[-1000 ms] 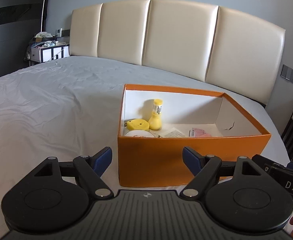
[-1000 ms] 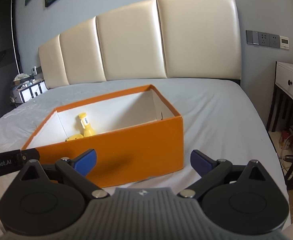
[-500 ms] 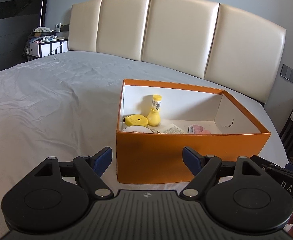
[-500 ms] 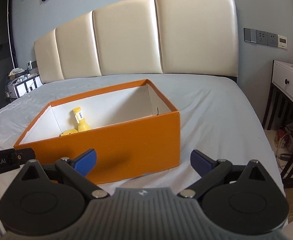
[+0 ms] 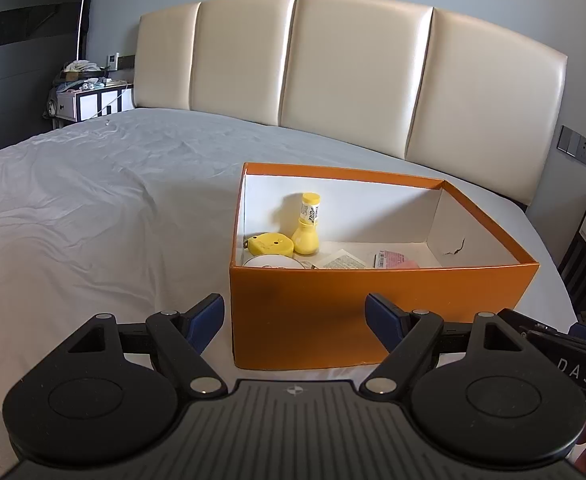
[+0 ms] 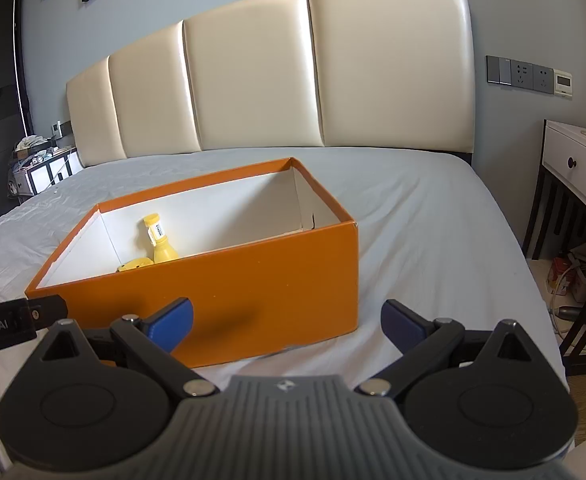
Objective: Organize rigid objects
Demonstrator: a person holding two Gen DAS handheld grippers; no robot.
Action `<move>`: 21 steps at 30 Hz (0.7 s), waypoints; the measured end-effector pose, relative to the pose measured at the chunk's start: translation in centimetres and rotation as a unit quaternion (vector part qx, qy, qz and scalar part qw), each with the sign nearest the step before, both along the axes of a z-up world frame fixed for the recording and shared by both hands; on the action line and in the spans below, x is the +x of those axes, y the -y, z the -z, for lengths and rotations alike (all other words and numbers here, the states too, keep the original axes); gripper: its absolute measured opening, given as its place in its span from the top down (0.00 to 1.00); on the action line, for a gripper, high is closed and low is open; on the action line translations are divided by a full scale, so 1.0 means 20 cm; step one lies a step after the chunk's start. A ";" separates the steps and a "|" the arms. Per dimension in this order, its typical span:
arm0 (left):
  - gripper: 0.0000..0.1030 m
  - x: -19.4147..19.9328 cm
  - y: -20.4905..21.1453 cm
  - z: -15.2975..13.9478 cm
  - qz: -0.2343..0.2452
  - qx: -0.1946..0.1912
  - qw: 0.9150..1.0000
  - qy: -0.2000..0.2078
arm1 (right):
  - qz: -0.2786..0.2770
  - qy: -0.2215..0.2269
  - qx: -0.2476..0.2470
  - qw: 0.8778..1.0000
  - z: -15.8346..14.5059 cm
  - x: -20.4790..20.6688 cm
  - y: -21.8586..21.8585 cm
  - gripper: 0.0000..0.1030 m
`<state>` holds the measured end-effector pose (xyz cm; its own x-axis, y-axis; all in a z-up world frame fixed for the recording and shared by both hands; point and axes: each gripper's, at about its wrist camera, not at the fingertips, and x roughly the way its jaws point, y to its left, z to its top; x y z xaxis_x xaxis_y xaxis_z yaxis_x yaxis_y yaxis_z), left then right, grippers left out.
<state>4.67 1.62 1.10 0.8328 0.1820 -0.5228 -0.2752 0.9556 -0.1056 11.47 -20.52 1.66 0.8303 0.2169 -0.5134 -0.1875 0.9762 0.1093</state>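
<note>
resting on bed: orange cardboard box (image 5: 377, 312), open top
inside box: yellow plastic bottle (image 5: 308, 230), upright
left claw (image 5: 295, 322): spread, empty
right claw (image 6: 287, 322): spread, empty

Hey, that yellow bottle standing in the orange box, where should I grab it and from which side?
Grip the yellow bottle at its narrow neck, coming straight down from above. It stands upright near the orange box corner, with the round yellow case beside it, so a side approach looks cramped.

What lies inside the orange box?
In the box: a yellow bottle, a yellow disc, a white lid and flat packets. The near wall hides the front floor.
</note>
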 end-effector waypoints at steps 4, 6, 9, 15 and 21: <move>0.09 0.00 0.00 0.00 0.001 0.000 1.000 0.000 | -0.001 -0.003 -0.001 1.000 0.00 0.00 0.00 0.04; 0.09 0.00 0.00 0.00 0.001 0.000 1.000 0.001 | 0.000 -0.005 -0.001 1.000 0.00 0.01 0.00 0.04; 0.09 0.00 0.00 0.00 0.003 -0.001 1.000 0.001 | 0.001 -0.006 0.000 1.000 0.00 0.01 0.00 0.04; 0.09 0.00 0.00 0.00 0.003 0.000 1.000 0.002 | 0.002 -0.008 0.000 1.000 0.00 0.01 0.00 0.04; 0.09 0.01 -0.01 0.00 0.002 0.000 1.000 0.004 | 0.003 -0.009 0.000 1.000 0.01 0.01 0.00 0.04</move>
<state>4.82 1.74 1.15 0.8377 0.1778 -0.5163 -0.2698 0.9568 -0.1083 11.61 -20.53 1.54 0.8223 0.2129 -0.5278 -0.1806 0.9771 0.1127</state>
